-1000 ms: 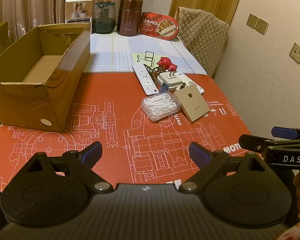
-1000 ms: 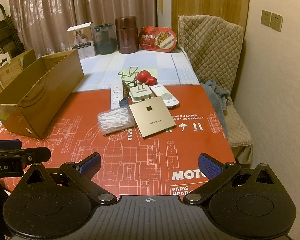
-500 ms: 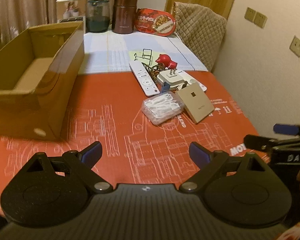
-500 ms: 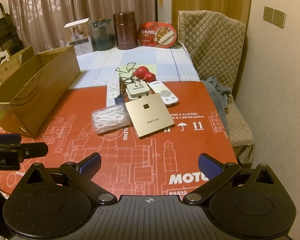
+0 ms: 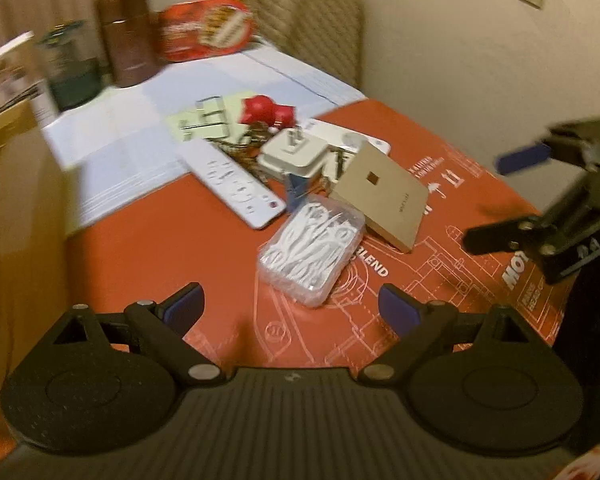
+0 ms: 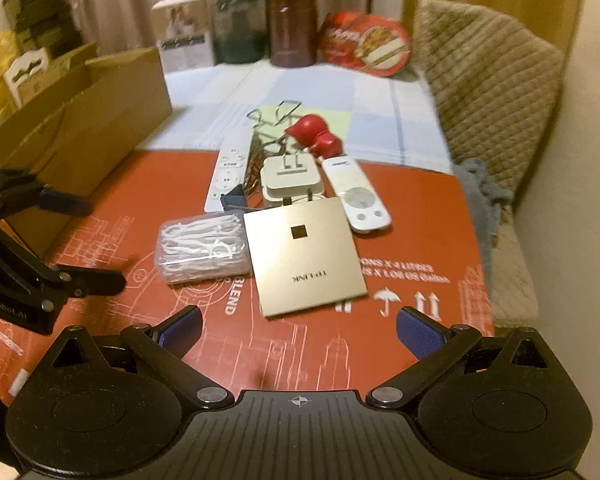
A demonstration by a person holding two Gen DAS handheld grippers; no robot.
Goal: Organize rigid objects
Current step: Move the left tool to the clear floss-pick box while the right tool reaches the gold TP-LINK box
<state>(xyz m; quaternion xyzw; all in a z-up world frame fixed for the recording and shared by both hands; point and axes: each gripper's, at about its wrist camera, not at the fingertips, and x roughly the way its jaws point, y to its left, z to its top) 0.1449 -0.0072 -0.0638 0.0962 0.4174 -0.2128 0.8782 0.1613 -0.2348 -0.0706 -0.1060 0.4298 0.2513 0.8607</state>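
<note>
Left gripper and right gripper, jaws wide and empty, flank the floss-pick box; cardboard box to its left awaits sorted items.

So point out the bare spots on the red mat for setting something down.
Bare mat between the cardboard box and the floss pick case; also near the grippers, below the gold box. Crowded behind: remotes, charger, red toy are bunched together.
</note>
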